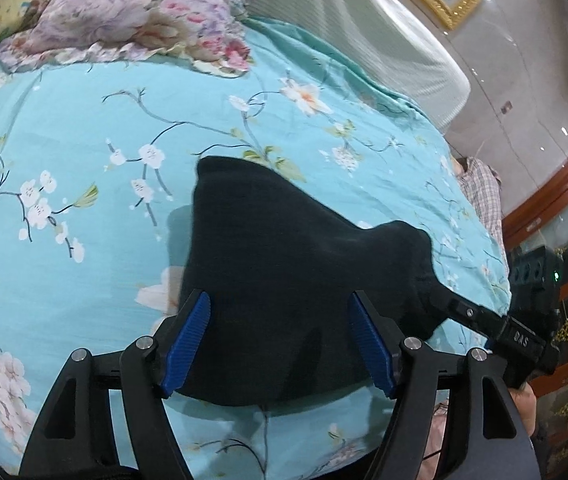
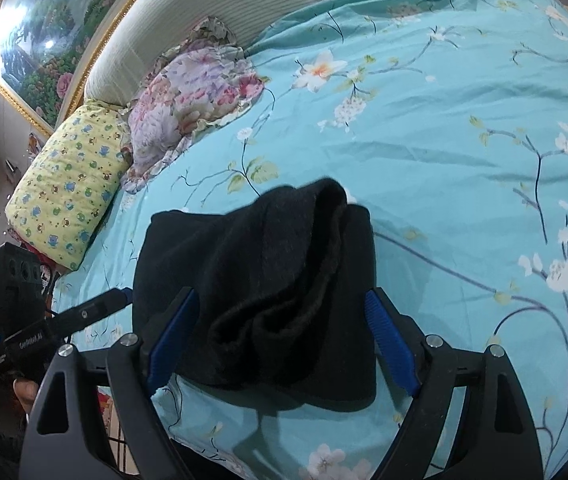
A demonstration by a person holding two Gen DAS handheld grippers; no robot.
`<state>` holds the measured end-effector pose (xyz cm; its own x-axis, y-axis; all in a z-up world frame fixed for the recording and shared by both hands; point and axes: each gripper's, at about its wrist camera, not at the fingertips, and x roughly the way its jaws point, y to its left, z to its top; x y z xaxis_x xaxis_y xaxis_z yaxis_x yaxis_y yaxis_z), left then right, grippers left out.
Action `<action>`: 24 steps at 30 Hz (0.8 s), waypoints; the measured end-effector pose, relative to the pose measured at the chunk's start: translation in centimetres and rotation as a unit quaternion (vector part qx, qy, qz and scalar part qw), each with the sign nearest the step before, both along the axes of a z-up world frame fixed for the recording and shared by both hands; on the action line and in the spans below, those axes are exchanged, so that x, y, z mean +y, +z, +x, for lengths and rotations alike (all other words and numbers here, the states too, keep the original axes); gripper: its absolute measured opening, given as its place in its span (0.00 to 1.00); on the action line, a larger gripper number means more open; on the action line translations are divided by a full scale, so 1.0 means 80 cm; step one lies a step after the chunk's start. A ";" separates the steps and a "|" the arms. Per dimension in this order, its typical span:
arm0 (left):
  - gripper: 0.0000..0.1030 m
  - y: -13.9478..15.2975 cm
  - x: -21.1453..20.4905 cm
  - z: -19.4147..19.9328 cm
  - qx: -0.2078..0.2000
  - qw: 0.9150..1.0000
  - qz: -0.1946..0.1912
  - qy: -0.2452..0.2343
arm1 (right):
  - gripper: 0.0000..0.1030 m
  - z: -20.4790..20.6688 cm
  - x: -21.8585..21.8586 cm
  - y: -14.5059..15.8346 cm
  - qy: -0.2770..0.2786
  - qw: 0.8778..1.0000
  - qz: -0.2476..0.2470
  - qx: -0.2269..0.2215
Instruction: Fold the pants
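Both hand-held grippers wide apart, gripping nothing: left (image 1: 280, 344), right (image 2: 284, 344).
Pants (image 2: 260, 304) folded small, lower centre on bed (image 2: 463, 160); I'd say only flattening remains.

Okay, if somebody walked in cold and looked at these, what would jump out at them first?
The black pants, bunched in a folded heap near the edge of the turquoise blossom-print bedspread. Both the left gripper and the right gripper hang open over them. Floral pillows lie by the headboard.

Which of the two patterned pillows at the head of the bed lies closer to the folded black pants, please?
The pink-and-purple floral pillow; the yellow cartoon-print pillow sits beyond it, toward the bed's edge, farther from the black pants.
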<state>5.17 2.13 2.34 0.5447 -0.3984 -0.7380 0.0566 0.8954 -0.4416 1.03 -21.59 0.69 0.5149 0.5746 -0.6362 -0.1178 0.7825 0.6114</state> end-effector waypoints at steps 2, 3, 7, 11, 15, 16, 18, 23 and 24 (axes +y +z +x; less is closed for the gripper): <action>0.70 -0.007 0.007 0.004 0.008 1.000 -0.003 0.007 | 0.82 -0.002 0.002 -0.004 -0.001 1.000 -0.006 0.003; 0.70 -0.010 0.009 0.006 0.011 1.000 -0.004 0.010 | 0.82 -0.003 0.002 -0.006 -0.001 1.000 -0.010 0.003; 0.70 -0.024 0.016 0.012 0.028 0.999 -0.011 0.017 | 0.82 -0.005 -0.003 -0.017 -0.013 1.000 -0.007 0.016; 0.72 -0.034 0.014 0.019 0.036 0.999 -0.010 0.014 | 0.82 -0.009 -0.012 -0.030 -0.024 0.999 0.016 0.025; 0.72 -0.040 0.008 0.027 0.041 0.999 -0.008 0.012 | 0.72 -0.012 -0.012 -0.032 -0.024 0.999 0.019 0.018; 0.72 -0.043 0.007 0.030 0.042 0.999 -0.007 0.012 | 0.67 -0.011 -0.011 -0.033 -0.019 0.999 0.025 0.019; 0.73 -0.049 0.006 0.036 0.048 0.999 -0.008 0.012 | 0.67 -0.008 -0.008 -0.034 -0.015 0.999 0.026 0.021; 0.72 -0.062 0.004 0.044 0.056 0.998 -0.009 0.009 | 0.66 -0.002 -0.009 -0.043 -0.012 0.999 0.044 0.027; 0.72 -0.063 0.003 0.046 0.055 0.998 -0.007 0.008 | 0.66 -0.001 -0.009 -0.044 -0.012 0.998 0.046 0.027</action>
